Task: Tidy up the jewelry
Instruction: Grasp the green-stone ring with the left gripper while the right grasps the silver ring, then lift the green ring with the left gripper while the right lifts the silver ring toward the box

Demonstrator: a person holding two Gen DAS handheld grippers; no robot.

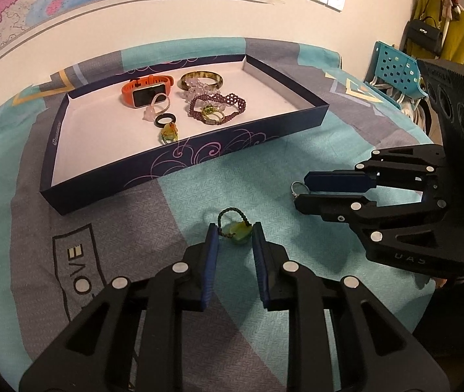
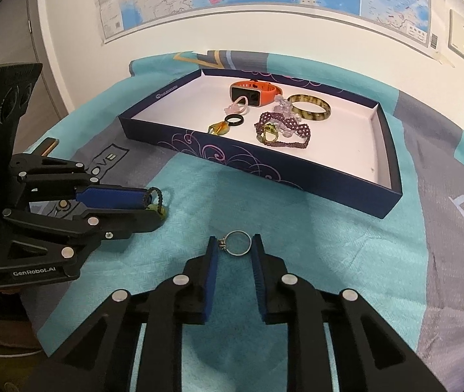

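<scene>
The left tongs [image 1: 235, 232] sit low on the worktop [image 1: 199, 196] with a green pendant [image 1: 239, 231] on a dark cord loop between the blue pads. The pads look to touch its two sides, so I read this as a light grip, though contact on the right side is hard to confirm. The right tongs [image 2: 234, 245] bracket a silver ring [image 2: 238, 243] that lies flat on the cloth; its left pad meets the ring's setting and the right pad its rim, so they appear closed on it.

Both pieces lie on the cloth in front of the tray [image 1: 68, 202], which already holds a watch [image 1: 143, 93], a bangle [image 1: 201, 76], a bracelet [image 1: 219, 103] and small rings.

To do this step well, I would confirm each hold before lifting, since a thin ring can pivot or slip out of flat pads. Lift straight up, only enough to clear the near tray wall, and keep the cord loop from snagging. Then set each piece down on bare tray floor, apart from the tangle of pieces in the middle.
</scene>
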